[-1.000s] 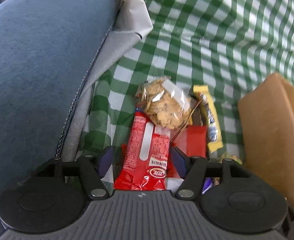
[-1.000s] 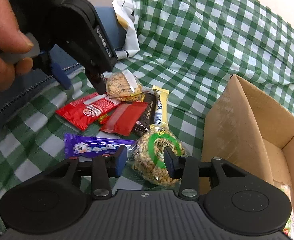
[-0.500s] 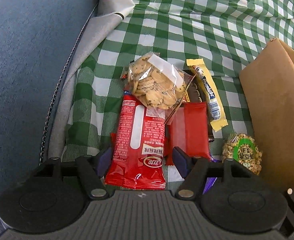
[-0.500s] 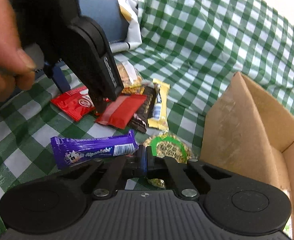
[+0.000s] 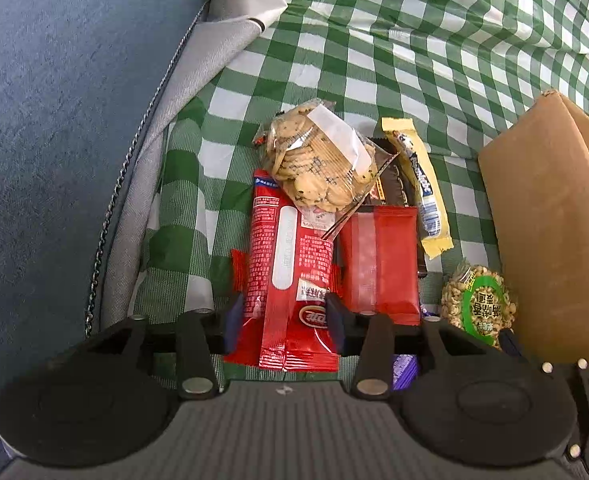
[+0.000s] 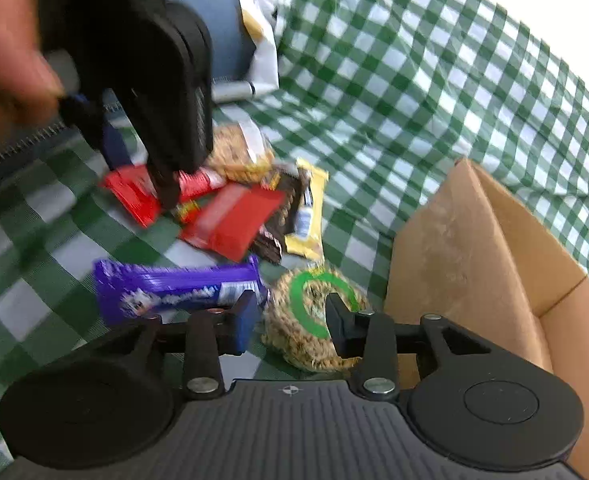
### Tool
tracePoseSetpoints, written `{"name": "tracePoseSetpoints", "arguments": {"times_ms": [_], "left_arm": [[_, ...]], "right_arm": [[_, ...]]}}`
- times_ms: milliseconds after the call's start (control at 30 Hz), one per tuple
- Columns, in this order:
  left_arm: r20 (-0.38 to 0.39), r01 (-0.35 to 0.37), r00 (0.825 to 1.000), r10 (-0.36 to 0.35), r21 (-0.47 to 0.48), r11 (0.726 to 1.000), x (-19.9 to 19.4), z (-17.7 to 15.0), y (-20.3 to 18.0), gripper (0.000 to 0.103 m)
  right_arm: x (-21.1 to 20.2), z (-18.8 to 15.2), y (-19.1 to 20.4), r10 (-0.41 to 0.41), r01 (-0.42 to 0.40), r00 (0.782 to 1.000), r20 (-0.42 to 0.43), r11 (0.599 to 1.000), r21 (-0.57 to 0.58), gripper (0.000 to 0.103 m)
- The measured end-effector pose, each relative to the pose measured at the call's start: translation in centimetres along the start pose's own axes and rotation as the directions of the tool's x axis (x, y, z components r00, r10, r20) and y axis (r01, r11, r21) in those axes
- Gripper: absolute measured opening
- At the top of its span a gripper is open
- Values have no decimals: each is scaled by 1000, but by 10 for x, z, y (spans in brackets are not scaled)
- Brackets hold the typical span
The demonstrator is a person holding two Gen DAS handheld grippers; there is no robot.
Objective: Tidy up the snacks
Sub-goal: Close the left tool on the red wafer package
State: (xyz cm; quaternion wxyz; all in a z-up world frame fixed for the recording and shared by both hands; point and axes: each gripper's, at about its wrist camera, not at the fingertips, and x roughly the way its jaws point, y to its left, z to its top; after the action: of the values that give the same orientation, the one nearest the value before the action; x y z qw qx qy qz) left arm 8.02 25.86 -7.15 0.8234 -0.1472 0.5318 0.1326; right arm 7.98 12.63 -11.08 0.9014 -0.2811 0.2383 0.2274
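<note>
Several snacks lie on a green checked cloth. My left gripper points steeply down; its jaws are closing, and the pads touch both edges of a long red snack packet. Beyond it lie a clear bag of cookies, a plain red packet, a dark bar and a yellow bar. My right gripper hovers over a peanut bag with a green ring. Its jaws are opening, the bag shows between them, and the pads do not press it. A purple bar lies just left.
An open cardboard box stands right of the snacks, its near wall close to the peanut bag. A blue cushion with a zip borders the cloth on the left. A hand holds the left gripper, at upper left in the right wrist view.
The left jaws have narrowed onto the long red packet. The right jaws shut with nothing between them half a second ago and have spread again over the peanut bag.
</note>
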Motion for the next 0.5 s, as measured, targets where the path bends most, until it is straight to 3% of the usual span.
{"name": "tracePoseSetpoints", "arguments": {"times_ms": [100, 233, 400, 500], "left_arm": [[-4, -13, 1000, 13, 14, 1000, 2, 0, -3, 58], [-12, -31, 999, 31, 33, 999, 6, 1, -9, 58], [-23, -46, 999, 47, 55, 997, 12, 0, -15, 58], [-38, -54, 998, 57, 69, 996, 15, -2, -17, 55]], "right_arm": [[8, -1, 0, -3, 3, 999, -35, 1000, -1, 40], [11, -1, -1, 19, -19, 999, -49, 1000, -1, 37], [8, -1, -2, 52, -52, 998, -21, 999, -12, 0], [6, -2, -6, 84, -84, 996, -15, 996, 6, 0]]}}
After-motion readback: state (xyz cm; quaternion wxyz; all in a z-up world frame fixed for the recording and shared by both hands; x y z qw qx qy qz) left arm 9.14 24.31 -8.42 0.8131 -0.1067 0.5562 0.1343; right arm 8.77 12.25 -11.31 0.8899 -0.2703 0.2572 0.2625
